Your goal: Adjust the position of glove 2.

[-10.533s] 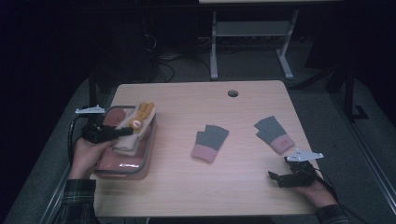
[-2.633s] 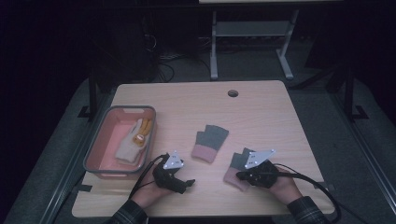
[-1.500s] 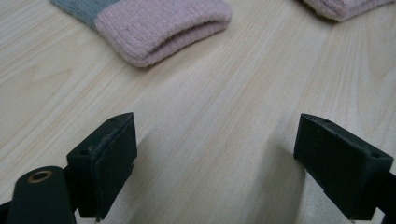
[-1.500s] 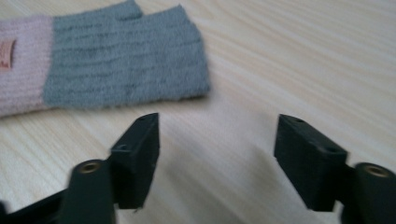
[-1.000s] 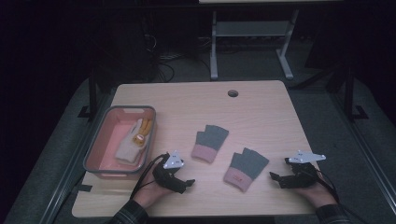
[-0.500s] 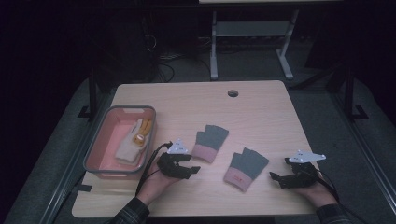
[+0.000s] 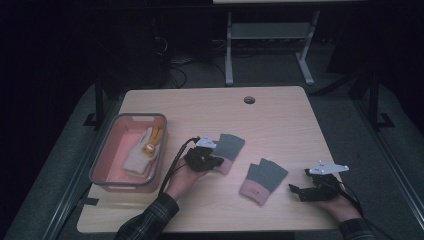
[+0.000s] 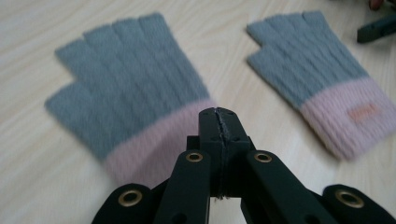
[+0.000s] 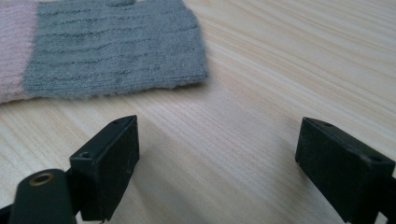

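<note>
Two fingerless gloves, grey with pink cuffs, lie flat on the wooden table. My left gripper (image 7: 216, 161) (image 8: 219, 114) sits over the pink cuff of the left glove (image 7: 231, 145) (image 8: 130, 88). Its jaws have just been closing and now meet, with no fabric showing between them. The right glove (image 7: 264, 176) (image 8: 317, 70) (image 9: 112, 46) lies apart, its orange tag on the cuff. My right gripper (image 7: 295, 189) (image 9: 215, 135) rests on the table to the right of that glove, jaws wide apart over bare wood.
A pink basket (image 7: 127, 117) stands at the table's left with a white and yellow cloth item (image 7: 145, 150) inside. A cable hole (image 7: 249, 100) marks the far middle of the table (image 7: 280, 125). A metal stand's legs (image 7: 229, 50) rise beyond the table.
My left gripper has moved up and to the right from the front edge onto the left glove's cuff, and its jaws have come together. The right gripper has stayed put.
</note>
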`<state>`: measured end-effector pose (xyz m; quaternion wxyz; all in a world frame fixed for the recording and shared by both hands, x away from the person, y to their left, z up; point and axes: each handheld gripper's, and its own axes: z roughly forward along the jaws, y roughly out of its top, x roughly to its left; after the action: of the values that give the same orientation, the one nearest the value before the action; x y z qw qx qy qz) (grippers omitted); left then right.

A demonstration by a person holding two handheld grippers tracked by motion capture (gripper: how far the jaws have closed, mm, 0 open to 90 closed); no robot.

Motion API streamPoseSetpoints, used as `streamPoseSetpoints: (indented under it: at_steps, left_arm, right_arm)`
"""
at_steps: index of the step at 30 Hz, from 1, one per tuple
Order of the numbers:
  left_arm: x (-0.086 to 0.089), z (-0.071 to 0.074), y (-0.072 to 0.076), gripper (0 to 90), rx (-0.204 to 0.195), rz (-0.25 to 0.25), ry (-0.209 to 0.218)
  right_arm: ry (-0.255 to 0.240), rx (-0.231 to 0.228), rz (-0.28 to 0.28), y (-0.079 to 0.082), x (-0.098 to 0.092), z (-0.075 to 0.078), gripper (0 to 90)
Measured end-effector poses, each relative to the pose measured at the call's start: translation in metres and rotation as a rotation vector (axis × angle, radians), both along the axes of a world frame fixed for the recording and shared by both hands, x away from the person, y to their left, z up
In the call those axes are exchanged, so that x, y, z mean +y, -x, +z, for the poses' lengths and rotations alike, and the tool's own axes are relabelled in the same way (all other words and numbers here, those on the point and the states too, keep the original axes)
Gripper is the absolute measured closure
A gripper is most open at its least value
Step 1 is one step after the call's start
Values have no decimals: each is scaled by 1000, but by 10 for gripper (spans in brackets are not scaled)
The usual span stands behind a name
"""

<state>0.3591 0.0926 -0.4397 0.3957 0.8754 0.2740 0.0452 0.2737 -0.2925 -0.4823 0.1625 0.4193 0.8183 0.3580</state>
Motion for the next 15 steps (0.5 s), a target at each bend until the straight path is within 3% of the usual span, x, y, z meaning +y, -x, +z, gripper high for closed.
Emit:
streamPoseSetpoints:
  at_steps: [4,8,15]
  left_arm:
    - [-13,-3,-7,895,5,0,10]
    - [-24,-16,-10,895,28,-11,-16]
    - [-22,-17,-5,895,45,-38,-44]
  right_arm:
    - [-1,-1,1,0,0,0,132]
    - [-3,1,-1,-1,0,0,132]
    - [-3,1,0,-1,0,0,132]
